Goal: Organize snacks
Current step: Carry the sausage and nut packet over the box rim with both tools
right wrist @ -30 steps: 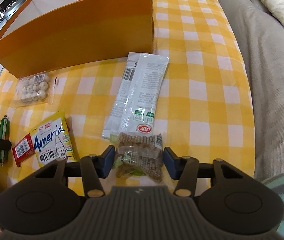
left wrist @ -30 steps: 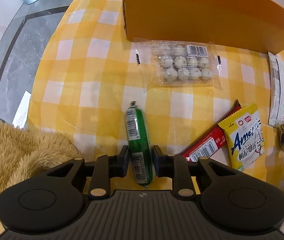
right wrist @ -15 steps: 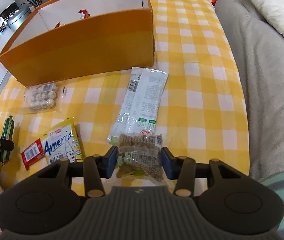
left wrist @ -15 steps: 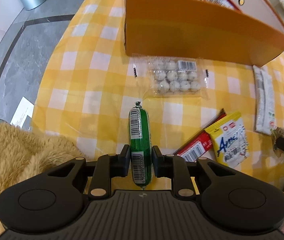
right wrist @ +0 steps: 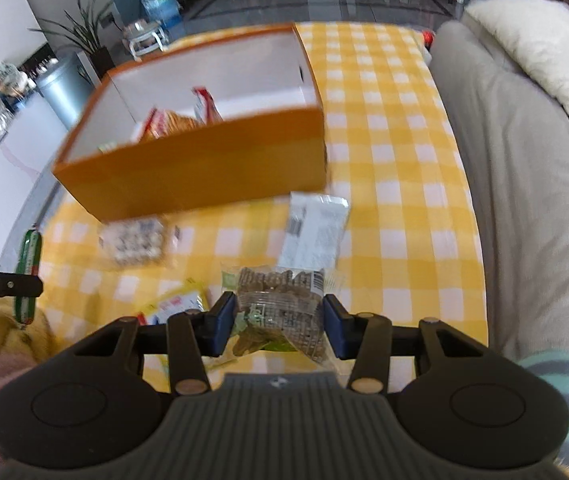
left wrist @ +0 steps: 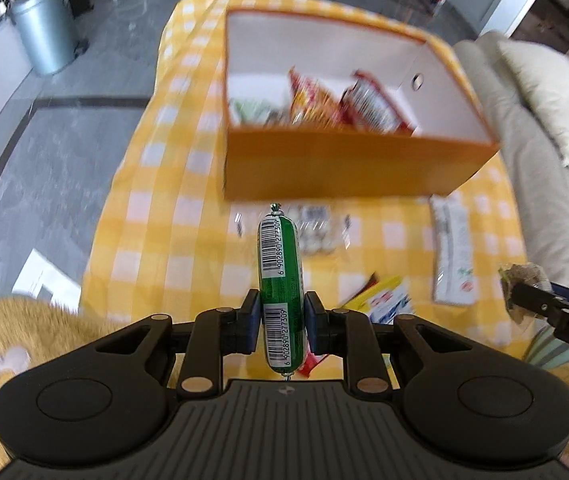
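My left gripper (left wrist: 281, 322) is shut on a green sausage stick (left wrist: 280, 276) and holds it high above the yellow checked table (left wrist: 164, 240). My right gripper (right wrist: 280, 326) is shut on a clear bag of brown biscuits (right wrist: 280, 304), also lifted. The orange box (left wrist: 344, 168) stands ahead with several snack packs inside; it also shows in the right wrist view (right wrist: 204, 168). The right gripper with its bag shows at the right edge of the left view (left wrist: 524, 296).
On the table lie a clear pack of white balls (right wrist: 136, 240), a white long packet (right wrist: 312, 228), a yellow packet (left wrist: 388, 300) and a red packet under it. A grey sofa (right wrist: 524, 200) is to the right, a metal bin (left wrist: 44, 36) far left.
Both grippers have risen well above the table with their snacks held, so the inside of the orange box has come into view. The view is blurred from motion.
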`<state>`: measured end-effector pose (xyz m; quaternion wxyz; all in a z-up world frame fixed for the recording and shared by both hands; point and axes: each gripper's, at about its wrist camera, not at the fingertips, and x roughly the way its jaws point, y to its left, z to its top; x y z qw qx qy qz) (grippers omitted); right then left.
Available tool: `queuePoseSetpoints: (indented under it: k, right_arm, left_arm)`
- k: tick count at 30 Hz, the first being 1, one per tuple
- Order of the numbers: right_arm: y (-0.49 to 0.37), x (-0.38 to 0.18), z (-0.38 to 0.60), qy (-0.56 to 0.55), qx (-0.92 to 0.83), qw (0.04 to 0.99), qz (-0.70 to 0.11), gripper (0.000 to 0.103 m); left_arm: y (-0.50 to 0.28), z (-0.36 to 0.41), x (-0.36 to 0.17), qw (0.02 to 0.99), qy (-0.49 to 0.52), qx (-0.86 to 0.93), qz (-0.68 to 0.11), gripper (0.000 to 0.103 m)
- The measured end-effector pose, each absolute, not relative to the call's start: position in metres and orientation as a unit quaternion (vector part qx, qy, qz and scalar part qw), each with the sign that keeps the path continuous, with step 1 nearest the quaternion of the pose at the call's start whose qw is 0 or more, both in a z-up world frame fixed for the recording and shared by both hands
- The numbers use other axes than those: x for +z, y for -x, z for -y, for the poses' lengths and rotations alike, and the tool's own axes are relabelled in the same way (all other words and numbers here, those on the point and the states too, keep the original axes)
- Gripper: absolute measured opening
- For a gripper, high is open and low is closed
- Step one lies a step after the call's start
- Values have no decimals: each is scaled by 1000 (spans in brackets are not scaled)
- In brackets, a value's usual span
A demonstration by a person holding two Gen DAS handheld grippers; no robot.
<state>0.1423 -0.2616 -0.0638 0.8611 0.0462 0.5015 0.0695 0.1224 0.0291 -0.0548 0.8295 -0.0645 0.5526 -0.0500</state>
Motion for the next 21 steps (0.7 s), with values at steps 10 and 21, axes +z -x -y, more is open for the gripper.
queuePoseSetpoints:
  k: [10,21]
  right_arm:
    - [-166,-6,251,-47,108,888,-445,45]
    - [-233,23,233,-51,152,895,-416,45]
  left_arm:
    - [-156,-11,3,867,54,-92,-487,25]
    - [-208,11,32,877,28,-129,-461,25]
